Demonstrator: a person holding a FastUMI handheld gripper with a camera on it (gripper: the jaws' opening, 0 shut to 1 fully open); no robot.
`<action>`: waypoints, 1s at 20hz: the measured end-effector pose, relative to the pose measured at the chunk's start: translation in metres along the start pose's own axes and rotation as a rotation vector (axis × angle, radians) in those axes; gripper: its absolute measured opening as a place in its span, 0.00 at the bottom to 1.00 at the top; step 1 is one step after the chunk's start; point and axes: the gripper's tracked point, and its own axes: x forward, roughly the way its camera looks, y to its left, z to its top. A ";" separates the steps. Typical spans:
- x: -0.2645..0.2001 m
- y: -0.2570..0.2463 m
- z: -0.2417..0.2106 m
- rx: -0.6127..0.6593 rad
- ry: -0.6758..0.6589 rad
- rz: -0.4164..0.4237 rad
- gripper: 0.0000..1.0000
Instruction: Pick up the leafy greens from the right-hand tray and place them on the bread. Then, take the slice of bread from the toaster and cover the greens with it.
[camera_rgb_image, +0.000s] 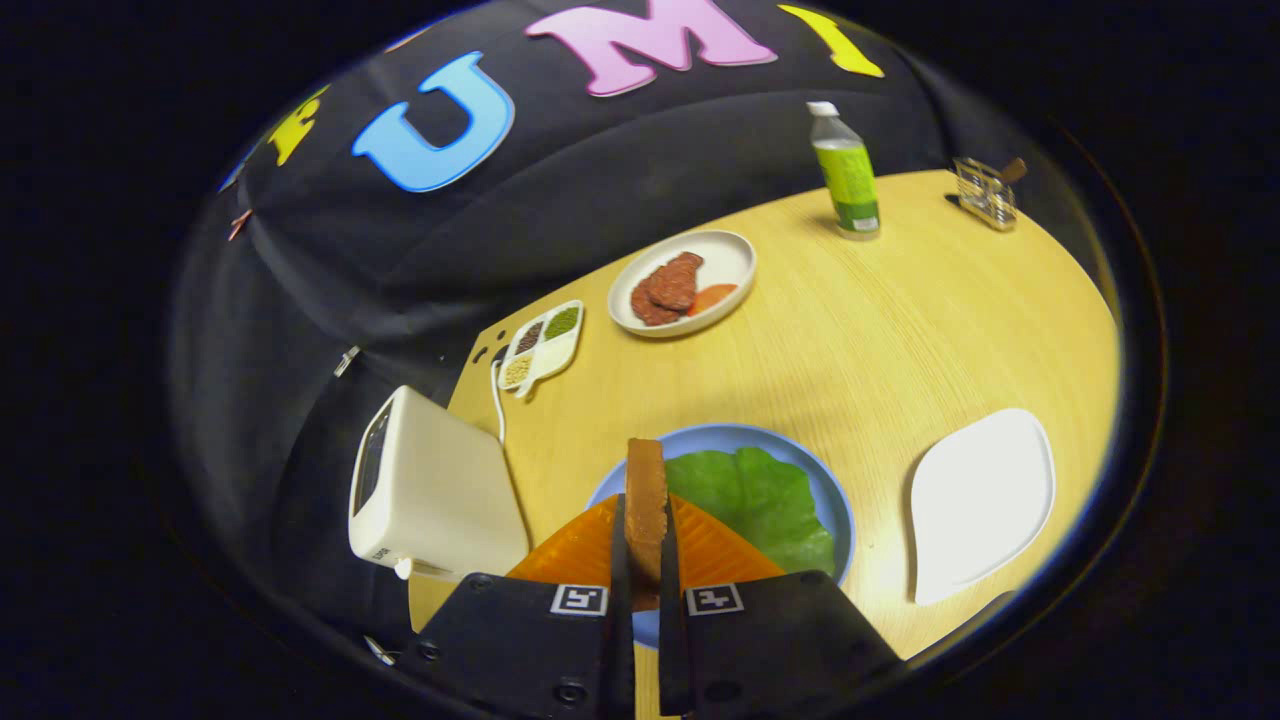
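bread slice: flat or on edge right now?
On edge. The bread stands upright, clamped between the tongs, above the greens on the blue plate.

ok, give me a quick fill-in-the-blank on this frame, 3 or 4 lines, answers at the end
1. The gripper jaws are shut on the slice of ____, held on edge.
2. The leafy greens lie on the ____ plate.
3. The toaster stands beside the blue plate, on the side away from the empty ____ tray.
4. Beyond the meat plate stands a ____ with a green label.

Answers: bread; blue; white; bottle
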 end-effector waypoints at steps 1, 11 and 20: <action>0.003 -0.011 0.000 0.032 -0.005 -0.007 0.14; 0.015 -0.066 -0.015 -0.038 0.052 -0.086 0.54; -0.009 -0.081 0.001 -0.162 0.040 -0.138 0.92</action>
